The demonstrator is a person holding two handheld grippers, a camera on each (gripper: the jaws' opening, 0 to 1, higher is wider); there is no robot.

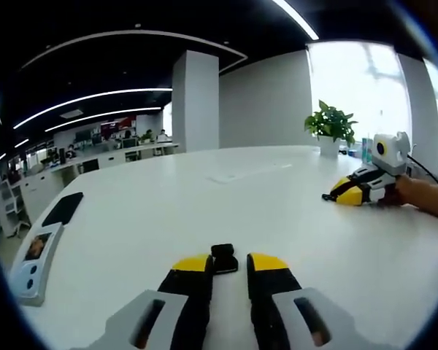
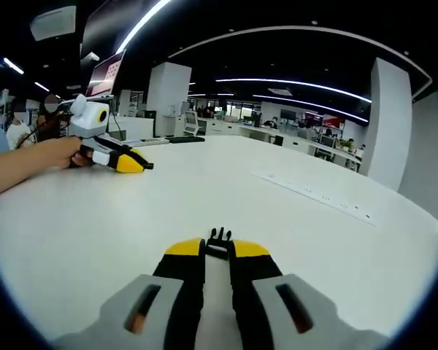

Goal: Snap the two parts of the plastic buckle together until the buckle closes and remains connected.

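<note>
Between the yellow tips of my left gripper (image 1: 230, 261) sits a blocky black buckle part (image 1: 224, 257), and the jaws are shut on it just above the white table (image 1: 204, 204). My right gripper (image 2: 217, 249) is shut on the other black buckle part (image 2: 218, 237), whose prongs stick out past the tips. The two grippers are far apart across the table. In the left gripper view the right gripper (image 1: 336, 195) rests at the far right, held by a hand (image 1: 423, 197). The left gripper (image 2: 142, 165) lies at the upper left of the right gripper view.
A potted plant (image 1: 330, 127) stands at the table's far edge. A black flat device (image 1: 62, 209) and a white device (image 1: 35, 262) lie at the left edge. A long cover strip (image 2: 314, 195) runs across the tabletop. Office desks fill the background.
</note>
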